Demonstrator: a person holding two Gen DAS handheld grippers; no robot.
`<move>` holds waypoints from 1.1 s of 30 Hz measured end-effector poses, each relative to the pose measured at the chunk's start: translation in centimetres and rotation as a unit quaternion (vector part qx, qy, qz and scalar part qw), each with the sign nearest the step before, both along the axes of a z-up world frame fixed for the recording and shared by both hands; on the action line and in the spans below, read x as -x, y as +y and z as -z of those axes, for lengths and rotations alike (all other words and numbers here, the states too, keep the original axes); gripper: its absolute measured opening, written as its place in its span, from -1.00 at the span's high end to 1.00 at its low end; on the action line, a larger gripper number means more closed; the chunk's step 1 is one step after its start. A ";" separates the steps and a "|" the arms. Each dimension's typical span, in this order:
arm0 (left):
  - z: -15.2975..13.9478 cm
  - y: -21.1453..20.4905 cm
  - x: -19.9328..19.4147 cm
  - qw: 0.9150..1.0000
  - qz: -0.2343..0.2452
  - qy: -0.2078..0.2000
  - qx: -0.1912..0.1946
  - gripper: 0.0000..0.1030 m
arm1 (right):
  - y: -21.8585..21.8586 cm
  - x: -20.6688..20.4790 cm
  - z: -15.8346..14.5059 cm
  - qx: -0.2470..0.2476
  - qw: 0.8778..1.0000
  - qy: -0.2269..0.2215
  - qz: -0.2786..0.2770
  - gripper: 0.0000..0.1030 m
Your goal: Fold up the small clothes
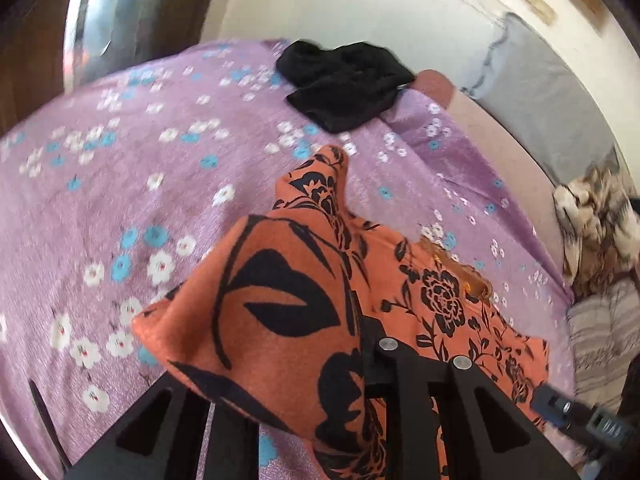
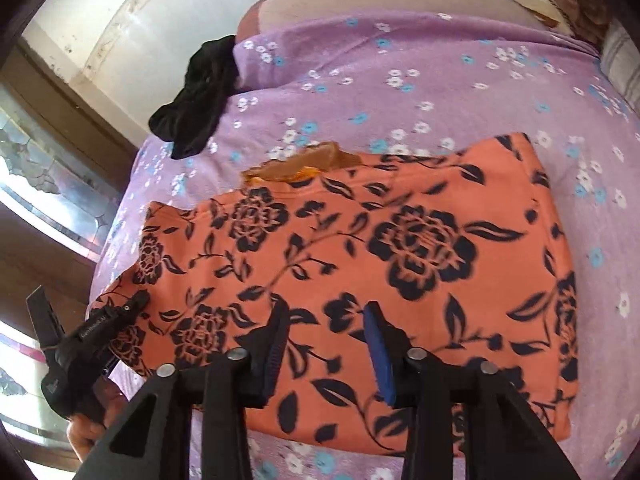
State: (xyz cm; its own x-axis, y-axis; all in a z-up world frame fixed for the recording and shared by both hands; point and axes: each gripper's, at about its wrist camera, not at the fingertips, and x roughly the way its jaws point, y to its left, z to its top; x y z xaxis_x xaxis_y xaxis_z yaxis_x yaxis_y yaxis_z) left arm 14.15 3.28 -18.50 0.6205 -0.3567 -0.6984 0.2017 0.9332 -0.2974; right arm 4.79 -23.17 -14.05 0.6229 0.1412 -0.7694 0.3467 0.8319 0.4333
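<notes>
An orange garment with black flowers (image 2: 360,240) lies spread flat on the purple flowered bed sheet (image 2: 400,80). In the left wrist view a corner of this orange garment (image 1: 280,292) is lifted and drapes over my left gripper (image 1: 360,364), which is shut on it; the cloth hides one finger. The right wrist view shows the left gripper (image 2: 134,306) at the garment's left edge, held by a hand (image 2: 88,432). My right gripper (image 2: 326,340) hovers open over the near part of the garment, its blue pads (image 2: 378,356) apart with nothing pinched between them.
A black garment (image 1: 344,84) sits crumpled at the far corner of the bed, near the wall (image 1: 320,8). A brown patterned blanket and a striped pillow (image 1: 600,240) lie at the bed's right end. The bed's edge (image 2: 120,208) drops off beside the left gripper.
</notes>
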 end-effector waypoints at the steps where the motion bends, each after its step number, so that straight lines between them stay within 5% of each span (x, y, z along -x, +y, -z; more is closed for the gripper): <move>1: -0.7 -1.3 0.9 0.999 0.025 -0.036 -0.028 0.59 | 0.2 -0.3 -0.1 -0.010 1.000 -0.014 -0.009 -0.16; 6: -1.6 -7.7 6.5 0.963 0.152 -0.175 -0.141 0.60 | -1.4 -0.8 1.3 -0.058 0.996 -0.052 -0.032 -0.17; 13: 2.5 -15.2 12.3 0.905 0.286 -0.200 -0.242 0.61 | -9.0 0.4 5.2 -0.216 0.972 -0.092 0.025 -0.34; 18: 5.0 -17.1 14.6 0.863 0.310 -0.243 -0.316 0.61 | -11.2 -2.0 7.7 -0.310 0.948 -0.074 0.018 -0.49; 23: 4.7 -17.1 14.2 0.864 0.313 -0.242 -0.312 0.61 | -10.2 -3.6 7.5 -0.288 0.956 -0.052 -0.007 -0.50; 30: 5.3 -17.1 15.5 0.853 0.318 -0.256 -0.326 0.61 | -8.9 -6.8 7.5 -0.247 0.967 -0.053 -0.042 -0.49; 32: 5.2 -17.0 15.7 0.853 0.320 -0.256 -0.324 0.61 | -8.3 -8.0 7.6 -0.221 0.973 -0.054 -0.049 -0.41; 33: 5.2 -17.1 15.4 0.853 0.321 -0.256 -0.323 0.61 | -8.0 -8.4 7.4 -0.196 0.978 -0.054 -0.054 -0.18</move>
State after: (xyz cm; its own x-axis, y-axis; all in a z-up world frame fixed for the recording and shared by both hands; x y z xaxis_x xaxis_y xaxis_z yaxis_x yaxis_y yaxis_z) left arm -1.30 -13.82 -23.67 0.7245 -0.3812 -0.5743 0.6819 0.5184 0.5161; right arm 13.23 -31.12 -21.47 0.6627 0.4816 -0.5736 0.2003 0.6240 0.7553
